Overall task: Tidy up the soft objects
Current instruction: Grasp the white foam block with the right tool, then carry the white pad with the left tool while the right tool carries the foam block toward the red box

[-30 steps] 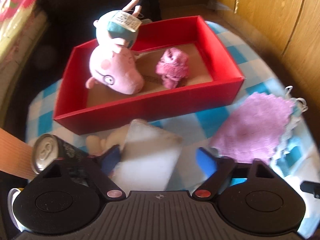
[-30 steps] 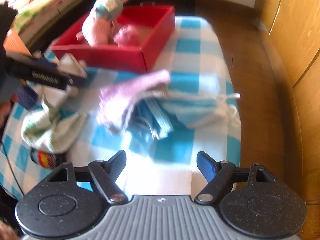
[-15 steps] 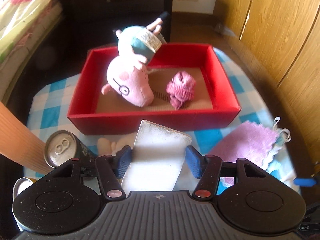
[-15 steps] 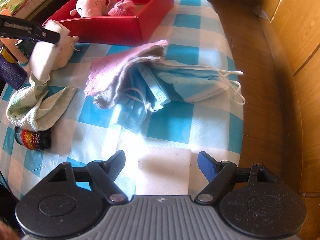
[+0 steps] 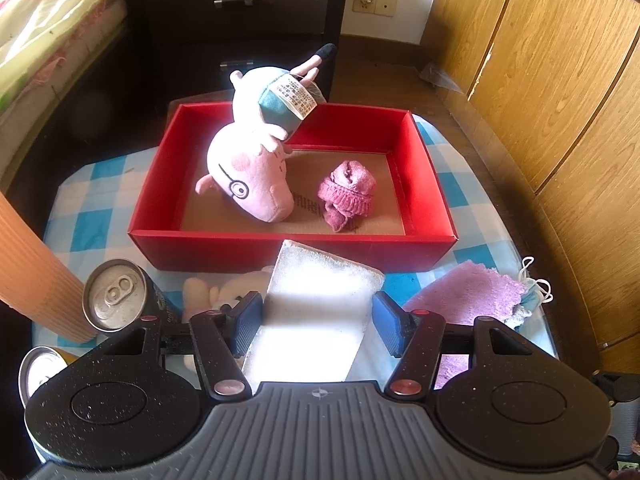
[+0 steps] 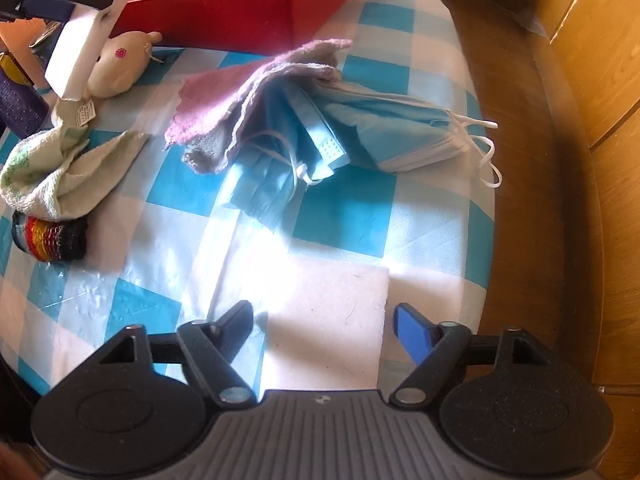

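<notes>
Landmark: we take the red box (image 5: 292, 246) as reference.
Left gripper (image 5: 318, 316): clamped on a white sponge block (image 5: 316, 312), lifted just short of the box's near wall, we judge for dropping in.
Right gripper (image 6: 324, 320): jaws closing around a second white block (image 6: 332, 316) far from the box; contact looks near, though glare hides it.
Box contents: pink pig plush (image 5: 256, 172) and pink knit bundle (image 5: 346, 194) already inside.

This is a bedroom in a home. Ahead of the left claw (image 5: 318, 320), past the tabletop (image 5: 92, 184) with its blue-and-white checked cloth, stands a dark chest of drawers (image 5: 236, 24) with metal handles. To its left lies a bed (image 5: 44, 28) under a floral cover. To the claw's right run wooden wardrobe doors (image 5: 552, 80), and a wall socket (image 5: 374, 4) sits low on the white wall above a wooden floor (image 5: 384, 80).
</notes>
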Tool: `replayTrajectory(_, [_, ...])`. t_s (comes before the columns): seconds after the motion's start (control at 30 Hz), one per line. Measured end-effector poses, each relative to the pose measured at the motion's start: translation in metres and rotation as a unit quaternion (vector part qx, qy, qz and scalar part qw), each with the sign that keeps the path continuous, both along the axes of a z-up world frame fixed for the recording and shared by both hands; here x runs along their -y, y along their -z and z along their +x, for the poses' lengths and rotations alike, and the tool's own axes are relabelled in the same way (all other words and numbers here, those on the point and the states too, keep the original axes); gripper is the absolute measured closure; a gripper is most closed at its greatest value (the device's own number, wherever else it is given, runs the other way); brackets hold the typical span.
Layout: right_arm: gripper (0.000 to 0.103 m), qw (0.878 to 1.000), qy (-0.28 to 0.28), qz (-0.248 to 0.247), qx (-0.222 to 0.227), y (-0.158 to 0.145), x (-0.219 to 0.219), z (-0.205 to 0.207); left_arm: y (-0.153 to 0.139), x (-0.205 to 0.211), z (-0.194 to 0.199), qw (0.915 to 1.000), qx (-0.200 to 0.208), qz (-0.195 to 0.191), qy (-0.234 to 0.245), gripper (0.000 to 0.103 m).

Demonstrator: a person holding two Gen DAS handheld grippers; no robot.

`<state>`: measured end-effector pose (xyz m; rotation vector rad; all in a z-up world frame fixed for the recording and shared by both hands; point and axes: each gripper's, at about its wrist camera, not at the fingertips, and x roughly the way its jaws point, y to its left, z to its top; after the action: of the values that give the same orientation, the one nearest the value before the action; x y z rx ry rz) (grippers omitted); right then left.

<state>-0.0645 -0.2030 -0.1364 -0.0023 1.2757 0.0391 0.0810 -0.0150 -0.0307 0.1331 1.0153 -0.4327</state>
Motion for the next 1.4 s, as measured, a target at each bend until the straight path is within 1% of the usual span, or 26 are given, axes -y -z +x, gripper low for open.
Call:
replayTrajectory(0.03, [0.068,1.000,0.001,0.007,-0.001,0.000,0.001,0.000,0.000,0.000,0.000,1.0000,0.000,-0.001,0.000,0.043])
replayTrajectory(0.13, [0.069,1.000,-0.003,0.016,0.008,-0.004,-0.002,0.000,-0.001,-0.001,-0.001,1.0000,0.000,-0.001,0.001,0.043])
replayTrajectory(0.27, [0.070,0.999,-0.002,0.030,0.029,-0.015,-0.004,0.004,-0.001,-0.002,-0.003,1.0000,-0.001,0.001,0.002,0.043])
replayTrajectory(0.4, [0.070,0.998,0.012,0.042,0.055,-0.030,-0.003,0.012,-0.002,-0.003,-0.006,1.0000,0.002,0.002,0.003,0.042])
replayTrajectory(0.57, [0.069,0.994,0.021,0.058,0.094,-0.054,-0.006,0.024,-0.006,-0.004,-0.009,1.0000,0.005,0.002,0.006,0.042])
replayTrajectory(0.7, [0.069,0.991,0.024,0.068,0.116,-0.068,-0.011,0.032,-0.008,-0.007,-0.011,1.0000,0.007,0.002,0.005,0.042])
replayTrajectory(1.13, [0.069,0.983,0.018,0.067,0.172,-0.097,-0.031,0.061,-0.009,-0.018,-0.023,1.0000,0.004,0.001,0.008,0.041])
replayTrajectory(1.4, [0.069,0.977,0.023,0.071,0.202,-0.116,-0.037,0.080,-0.011,-0.023,-0.020,1.0000,0.003,-0.004,0.004,0.041])
